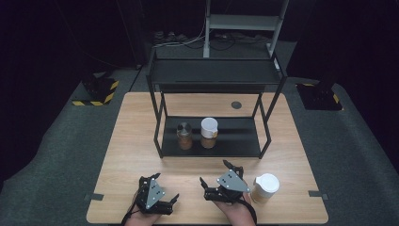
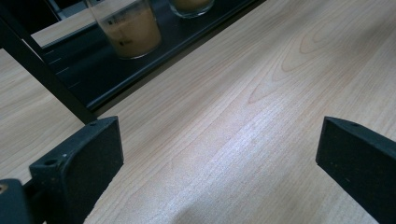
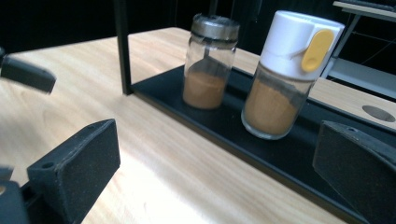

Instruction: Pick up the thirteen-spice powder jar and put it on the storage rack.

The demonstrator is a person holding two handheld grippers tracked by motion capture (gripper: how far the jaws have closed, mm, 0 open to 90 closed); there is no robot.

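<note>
Two spice jars of brown powder stand on the lower shelf of a black rack (image 1: 235, 146). One has a metal lid (image 1: 184, 135) (image 3: 210, 60); the other has a white cap (image 1: 209, 133) (image 3: 285, 74) with a yellow flap. A third white-capped jar (image 1: 265, 187) stands on the table, just right of my right gripper (image 1: 218, 173) (image 3: 219, 163). That gripper is open, empty, and faces the two shelf jars. My left gripper (image 1: 164, 187) (image 2: 219, 154) rests near the front edge, open over bare wood, with the shelf jars (image 2: 130, 28) at the top of its view.
The wooden table (image 1: 136, 141) carries the two-tier rack, whose legs (image 3: 122, 46) stand at the shelf corners. Its upper shelf (image 1: 214, 73) holds nothing. A round hole (image 1: 236, 105) sits in the table behind the rack. A metal stand (image 1: 244, 23) is on the floor beyond.
</note>
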